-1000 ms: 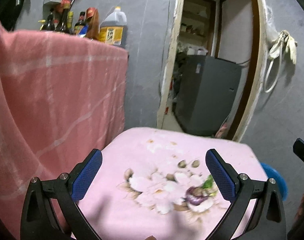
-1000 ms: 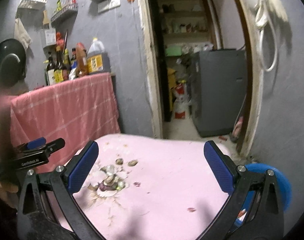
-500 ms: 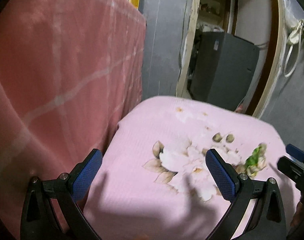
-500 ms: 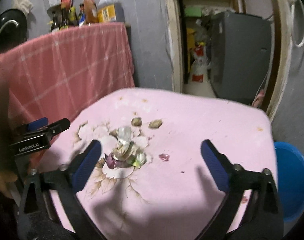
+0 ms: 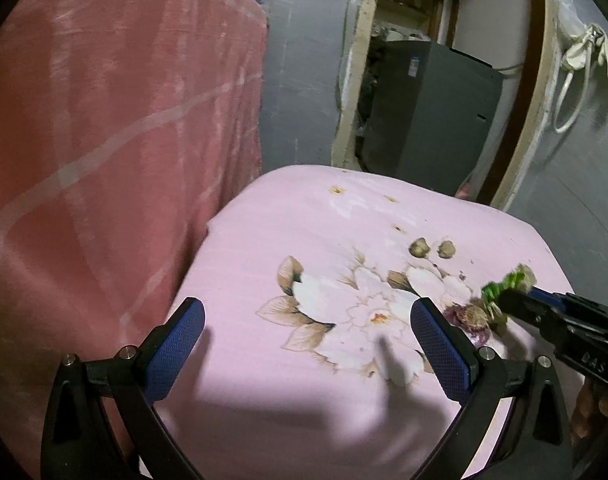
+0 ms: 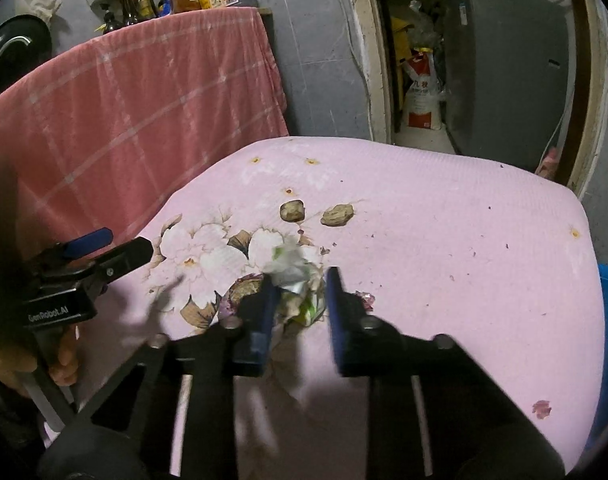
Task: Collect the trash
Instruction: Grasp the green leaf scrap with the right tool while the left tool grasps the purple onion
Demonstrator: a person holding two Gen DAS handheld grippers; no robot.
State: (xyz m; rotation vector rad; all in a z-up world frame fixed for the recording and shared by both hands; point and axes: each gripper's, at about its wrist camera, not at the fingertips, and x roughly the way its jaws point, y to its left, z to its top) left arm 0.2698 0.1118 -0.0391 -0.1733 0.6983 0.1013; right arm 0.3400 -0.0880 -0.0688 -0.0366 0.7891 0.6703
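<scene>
Closing on a crumpled wad of green-white scraps [image 6: 297, 280] atop the pink flowered cloth [image 6: 444, 220], the right gripper [image 6: 299, 300] pinches it between textured blue pads. The left gripper [image 5: 304, 344] gapes, holding nothing. Beyond lie two brown lumpy shells [image 6: 292, 211].

2 fisheye views are given, each looking forward and down along its own gripper's fingers. The pink flowered table [image 5: 287, 240] is seen close from its left side in the left wrist view, beside the red checked cloth [image 5: 103, 120]. It is seen from nearer its middle in the right wrist view. Table, cloth, doorway [image 6: 416, 60] and scrap pile [image 6: 299, 284] are shared.
</scene>
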